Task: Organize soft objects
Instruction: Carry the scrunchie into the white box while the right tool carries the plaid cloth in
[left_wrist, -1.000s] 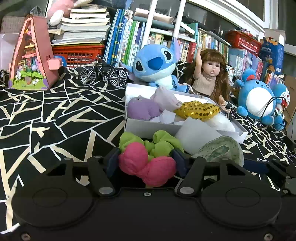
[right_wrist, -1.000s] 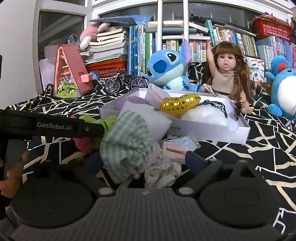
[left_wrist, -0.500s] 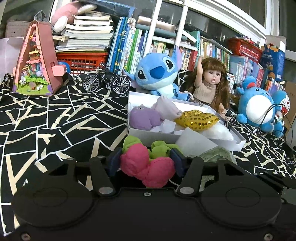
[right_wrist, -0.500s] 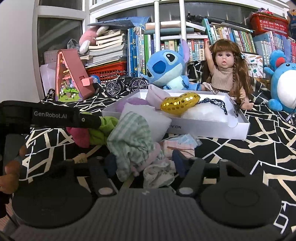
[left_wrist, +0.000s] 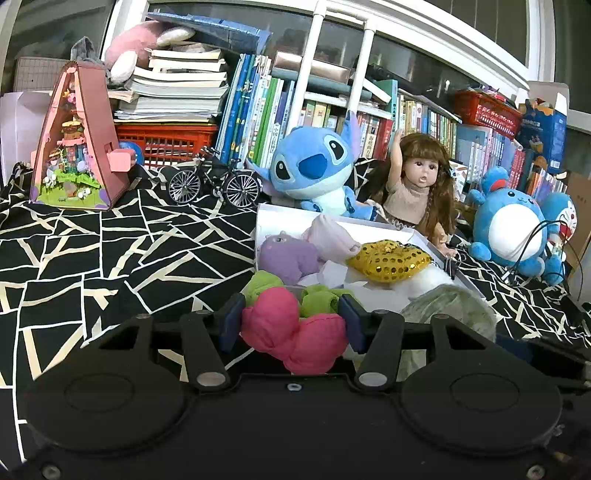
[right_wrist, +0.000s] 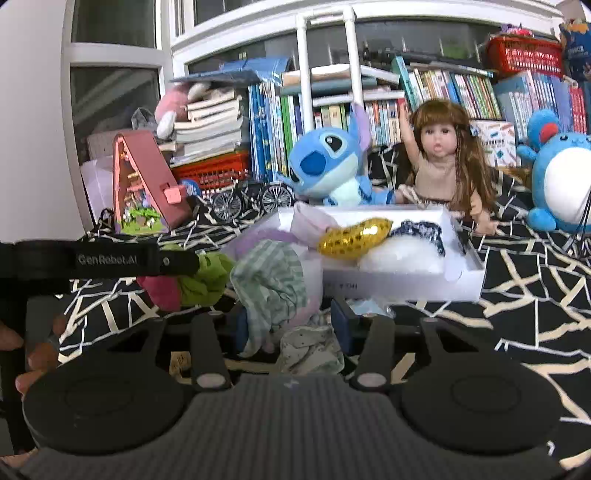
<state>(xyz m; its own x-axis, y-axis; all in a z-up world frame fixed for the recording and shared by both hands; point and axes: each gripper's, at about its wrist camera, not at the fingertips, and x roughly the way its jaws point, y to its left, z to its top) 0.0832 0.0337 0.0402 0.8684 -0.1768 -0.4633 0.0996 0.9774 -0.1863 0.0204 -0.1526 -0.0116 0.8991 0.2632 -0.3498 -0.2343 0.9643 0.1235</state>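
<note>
My left gripper (left_wrist: 291, 325) is shut on a pink and green soft toy (left_wrist: 291, 328), held above the cloth just before the white box (left_wrist: 266, 221). The same toy (right_wrist: 184, 280) shows in the right wrist view, left of my right gripper. My right gripper (right_wrist: 291, 328) is shut on a green checked cloth bundle (right_wrist: 273, 280), lifted near the box's front wall (right_wrist: 406, 286). In the box lie a purple plush (left_wrist: 288, 254), a pale pink cloth (left_wrist: 332, 236), a gold sequin cushion (left_wrist: 388, 260), a white puff (right_wrist: 402, 254) and a dark blue patterned cloth (right_wrist: 421, 229).
Behind the box sit a blue Stitch plush (left_wrist: 314, 173), a doll (left_wrist: 421, 184) and a blue round plush (left_wrist: 513, 229). A toy bicycle (left_wrist: 214, 184) and a pink triangular house (left_wrist: 77, 147) stand at the left. A small pale cloth (right_wrist: 369, 306) lies under the box front.
Both grippers have risen and moved toward the box with their loads. The right gripper's fingers have closed tighter on the checked bundle.
</note>
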